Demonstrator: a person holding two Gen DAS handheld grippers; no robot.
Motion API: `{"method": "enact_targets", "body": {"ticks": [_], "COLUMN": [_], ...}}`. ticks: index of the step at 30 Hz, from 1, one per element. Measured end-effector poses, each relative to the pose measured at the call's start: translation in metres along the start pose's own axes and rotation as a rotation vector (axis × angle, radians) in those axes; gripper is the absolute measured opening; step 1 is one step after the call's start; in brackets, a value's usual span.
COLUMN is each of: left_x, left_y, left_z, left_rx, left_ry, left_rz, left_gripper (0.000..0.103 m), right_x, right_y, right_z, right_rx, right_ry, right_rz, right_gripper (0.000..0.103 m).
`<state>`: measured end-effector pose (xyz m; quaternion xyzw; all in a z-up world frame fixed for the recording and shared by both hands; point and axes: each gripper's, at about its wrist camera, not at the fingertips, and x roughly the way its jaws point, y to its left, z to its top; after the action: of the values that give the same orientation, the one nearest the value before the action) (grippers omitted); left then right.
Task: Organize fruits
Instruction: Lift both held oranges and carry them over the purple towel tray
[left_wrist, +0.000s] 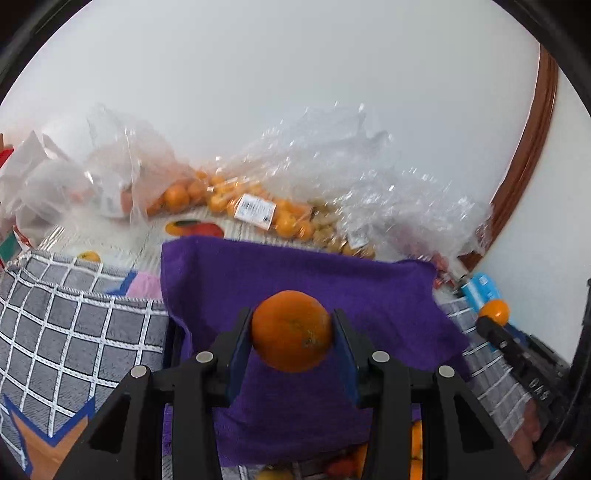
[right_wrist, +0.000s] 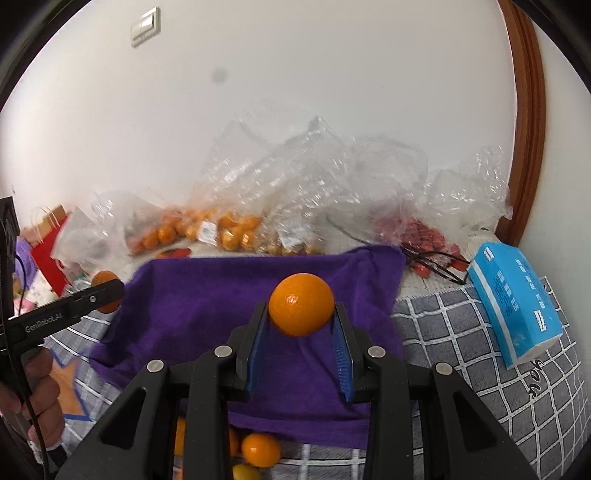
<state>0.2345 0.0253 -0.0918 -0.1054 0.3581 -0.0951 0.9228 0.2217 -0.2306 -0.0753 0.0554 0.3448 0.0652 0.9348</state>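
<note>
My left gripper (left_wrist: 292, 325) is shut on an orange (left_wrist: 291, 330), held above a purple towel (left_wrist: 295, 273). My right gripper (right_wrist: 301, 314) is shut on a second orange (right_wrist: 301, 303) over the same purple towel (right_wrist: 207, 295). In the left wrist view the right gripper's orange (left_wrist: 495, 312) shows at the right edge. The left gripper's finger and its orange (right_wrist: 105, 280) appear at the left of the right wrist view, with a hand (right_wrist: 40, 398) below. More oranges (right_wrist: 260, 448) lie under the towel's near edge.
Clear plastic bags of oranges (left_wrist: 229, 201) and small red fruits (right_wrist: 424, 232) are piled along the white wall. A blue tissue pack (right_wrist: 517, 299) lies at the right on a grey checked cloth (left_wrist: 74, 332). A red paper bag (right_wrist: 48, 254) stands at the far left.
</note>
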Motion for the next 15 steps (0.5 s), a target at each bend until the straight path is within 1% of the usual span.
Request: {"method": "enact_targets", "body": {"ticks": [2,4,7,9,11,12,15], "left_x": [0.009,0.016,0.025,0.028,0.03,0.031,0.035], "left_y": [0.0,0.001,0.004,0.006,0.005,0.003,0.004], "left_z": [-0.004,-0.009,-0.013,-0.015,-0.018,-0.019,-0.021], "left_rx": [0.014,0.011,-0.01,-0.021,-0.003,0.011,0.005], "left_ry": [0.026,0.039,0.062,0.065,0.058,0.058,0.066], "left_rz": [0.014,0.018,-0.003,-0.003,0.019,0.034,0.024], "left_gripper": [0.04,0.04,0.04,0.04,0.04,0.04,0.04], "right_x": [0.009,0.018,0.028,0.033,0.037,0.04,0.048], "right_y": [-0.006,-0.01,-0.017,-0.019,-0.021,-0.022,-0.025], "right_z": [-0.004,-0.006,-0.009,-0.013,-0.015,-0.016,-0.021], "right_rx": [0.022,0.036,0.054,0.045,0.043,0.052,0.081], "right_ry": [0.024,0.053,0.072,0.081,0.086,0.096,0.129], "right_rz": [0.023,0.025,0.024,0.007,-0.016,-0.009,0.021], "right_gripper": [0.033,0.033,0.033,0.033,0.033,0.033,0.033]}}
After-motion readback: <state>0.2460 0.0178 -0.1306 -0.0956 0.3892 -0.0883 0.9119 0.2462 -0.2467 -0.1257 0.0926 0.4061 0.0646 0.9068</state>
